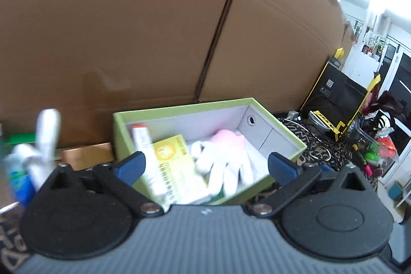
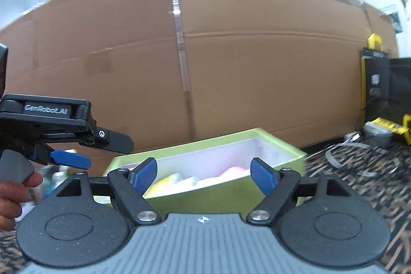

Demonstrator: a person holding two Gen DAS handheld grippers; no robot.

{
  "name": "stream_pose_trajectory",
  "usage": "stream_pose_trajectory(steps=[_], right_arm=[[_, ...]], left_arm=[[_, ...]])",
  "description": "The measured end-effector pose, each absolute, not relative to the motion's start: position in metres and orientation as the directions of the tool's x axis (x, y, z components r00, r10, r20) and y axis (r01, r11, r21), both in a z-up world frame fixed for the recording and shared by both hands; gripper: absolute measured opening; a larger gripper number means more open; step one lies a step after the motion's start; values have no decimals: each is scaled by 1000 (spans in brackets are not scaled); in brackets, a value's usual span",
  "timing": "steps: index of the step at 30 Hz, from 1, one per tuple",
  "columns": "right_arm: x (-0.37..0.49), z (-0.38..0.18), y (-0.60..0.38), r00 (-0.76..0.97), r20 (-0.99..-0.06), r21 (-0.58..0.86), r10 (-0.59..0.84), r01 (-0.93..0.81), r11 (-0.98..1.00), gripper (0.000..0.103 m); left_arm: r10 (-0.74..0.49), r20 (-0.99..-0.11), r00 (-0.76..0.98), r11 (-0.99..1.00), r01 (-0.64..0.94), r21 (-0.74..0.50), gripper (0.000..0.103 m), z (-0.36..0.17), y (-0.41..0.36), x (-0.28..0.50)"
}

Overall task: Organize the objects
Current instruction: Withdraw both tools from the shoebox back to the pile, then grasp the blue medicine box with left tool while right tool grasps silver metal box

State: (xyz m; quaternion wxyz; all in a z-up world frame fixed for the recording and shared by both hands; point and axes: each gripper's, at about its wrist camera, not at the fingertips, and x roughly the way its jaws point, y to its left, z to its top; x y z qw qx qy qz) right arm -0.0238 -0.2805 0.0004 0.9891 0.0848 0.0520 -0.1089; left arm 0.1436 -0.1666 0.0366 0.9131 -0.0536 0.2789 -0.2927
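A green box (image 1: 185, 105) with a white inside stands in front of a cardboard wall. In it lie a yellow-green packet (image 1: 174, 166), a white tube with an orange cap (image 1: 142, 140) and a white soft toy with a pink part (image 1: 221, 161). My left gripper (image 1: 206, 166) hangs open over the box's near side, with nothing pressed between its blue pads. My right gripper (image 2: 203, 173) is open too, just before the green box (image 2: 231, 138). In the right wrist view the left gripper (image 2: 108, 153) shows at the left, held by a hand (image 2: 12, 197).
A large cardboard box (image 1: 128, 30) closes off the back. Blurred white bottles (image 1: 46, 138) and a copper-coloured box (image 1: 87, 156) sit left of the green box. At the right are a black and yellow carton (image 1: 334, 99), cables (image 2: 359, 161) and clutter on a patterned cloth (image 2: 359, 197).
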Motion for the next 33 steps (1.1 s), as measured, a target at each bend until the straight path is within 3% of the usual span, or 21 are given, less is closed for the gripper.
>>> stream_pose_trajectory(steps=[8,14,23,29,30,33], right_arm=[[-25,-15,-216,976,-216,206,-20,66,976,83],[-5,-30,-162,943,-313,173,115,-62,983,83],[11,-31,-114,910,-364,139,199,-158,978,83],[14,-29,-100,907,-366,110,207,-179,978,83],[16,-27,-98,909,-363,101,206,-182,978,83],[21,-17,-92,922,-330,61,200,-191,980,82]], left_arm=[[-409,-441,799,911,387,-143,103,18,-83,73],[-270,-539,798,963,237,-130,103,-10,-7,57],[-32,-586,809,999,5,-48,103,-23,78,72],[26,-635,772,998,-54,-24,103,-38,111,118],[41,-646,762,998,-61,-9,101,-42,114,125],[24,-683,730,999,-49,-17,77,-51,120,139]])
